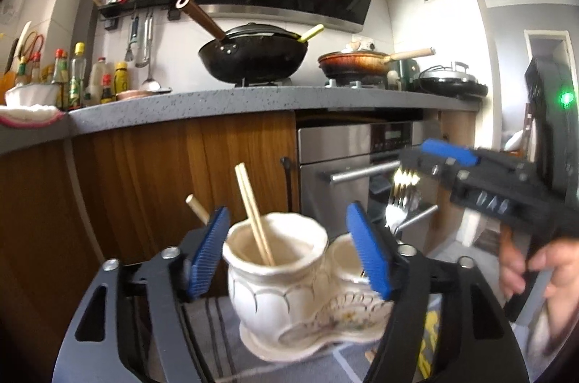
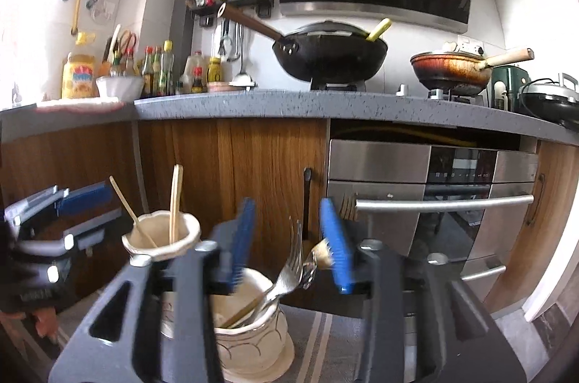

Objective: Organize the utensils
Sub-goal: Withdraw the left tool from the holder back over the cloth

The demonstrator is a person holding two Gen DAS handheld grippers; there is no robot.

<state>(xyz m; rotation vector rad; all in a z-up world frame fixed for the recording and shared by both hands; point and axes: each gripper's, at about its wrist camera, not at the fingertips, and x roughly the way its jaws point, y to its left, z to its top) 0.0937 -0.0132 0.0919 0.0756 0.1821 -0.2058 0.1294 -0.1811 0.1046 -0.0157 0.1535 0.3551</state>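
Chopsticks (image 1: 253,213) stand tilted in one cup of the white ceramic holder (image 1: 286,292), which sits between the spread fingers of the left gripper (image 1: 289,252). Forks (image 2: 289,278) lean in the other cup, below the right gripper (image 2: 289,260), open and empty.

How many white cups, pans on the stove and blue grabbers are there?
White cups: 2, chopstick cup, fork cup
Pans on the stove: 2, black wok, orange frying pan
Grabbers: 2, left gripper, right gripper
Total: 6
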